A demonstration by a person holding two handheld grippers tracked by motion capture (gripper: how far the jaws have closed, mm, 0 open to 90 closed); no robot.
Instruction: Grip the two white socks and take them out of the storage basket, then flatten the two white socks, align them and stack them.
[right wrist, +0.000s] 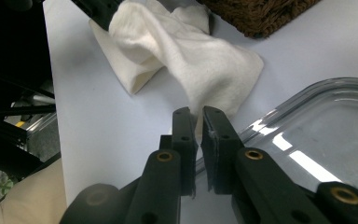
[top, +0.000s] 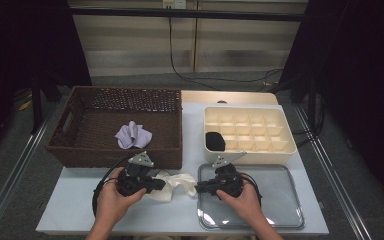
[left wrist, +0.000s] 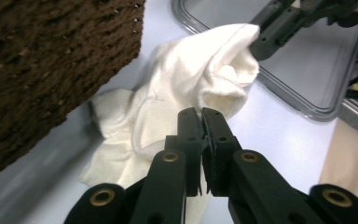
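1. White tabletop (top: pixel 105 210) carries everything, and near its front edge lies the white sock (top: pixel 172 184), the thing both tools are working; every place below is given from it.
2. At the sock's left end, the left gripper (left wrist: pixel 201 114) has its jaws pressed together on a fold of the fabric near the ribbed cuff, judging by the cloth that bunches right at the tips.
3. At the sock's right end, the right gripper (right wrist: pixel 198 114) stands nearly closed with a thin edge of the sock between the tips; it seems to pinch that corner.
4. Holding opposite ends likely serves to stretch or fold the sock flat.
5. Just right of the sock sits a clear glass tray (top: pixel 280 200), its rim touching or nearly touching the fabric.
6. Behind the sock stands a brown wicker basket (top: pixel 70 125) holding a lilac cloth (top: pixel 133 135).
7. Behind and right of the sock is a cream divided organizer (top: pixel 285 145) with a black item (top: pixel 215 141) in one front-left compartment.
8. Beyond lie grey floor, dark curtains and a pale slatted wall.
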